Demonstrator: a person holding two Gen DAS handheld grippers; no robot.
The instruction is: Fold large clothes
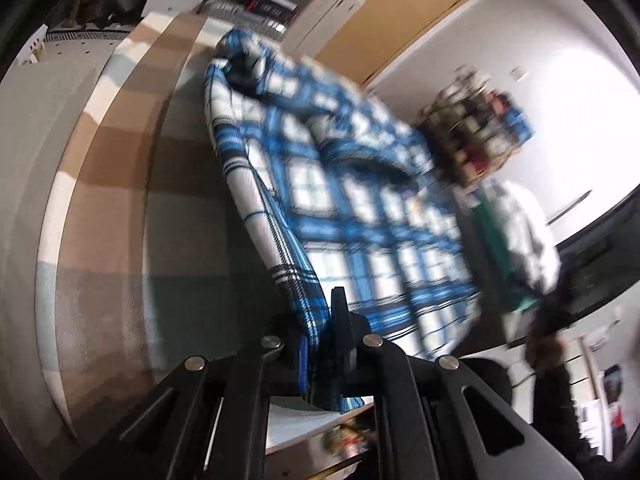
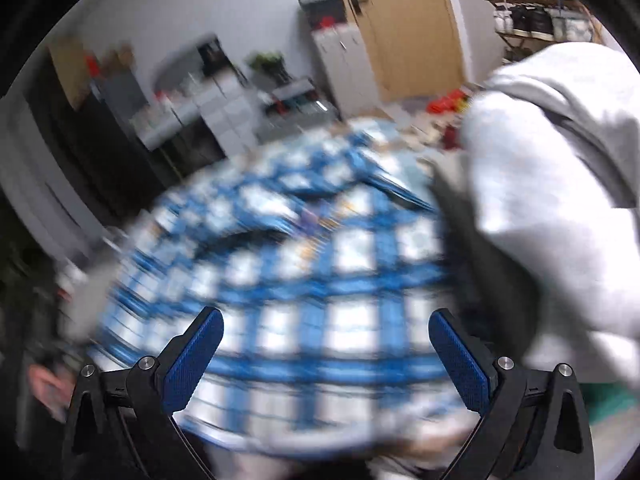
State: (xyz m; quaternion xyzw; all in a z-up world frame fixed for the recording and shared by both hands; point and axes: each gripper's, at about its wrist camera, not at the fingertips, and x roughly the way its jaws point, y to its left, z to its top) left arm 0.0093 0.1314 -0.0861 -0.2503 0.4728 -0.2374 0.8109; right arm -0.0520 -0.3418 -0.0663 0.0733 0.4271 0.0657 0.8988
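Note:
A blue, white and black plaid shirt (image 1: pixel 340 192) hangs stretched in the air in the left wrist view. My left gripper (image 1: pixel 320 320) is shut on its edge, with the cloth pinched between the black fingers. In the right wrist view the same plaid shirt (image 2: pixel 304 280) is blurred by motion and fills the middle. My right gripper (image 2: pixel 326 336) is open, its blue pads (image 2: pixel 192 360) spread wide with nothing between them; the shirt lies beyond them.
A striped beige and grey surface (image 1: pixel 120 200) lies left of the shirt. A person in a white top (image 2: pixel 560 200) stands close on the right. A wooden door (image 2: pixel 404 28), white cabinets (image 2: pixel 340 68) and a shoe rack (image 2: pixel 536 8) stand behind.

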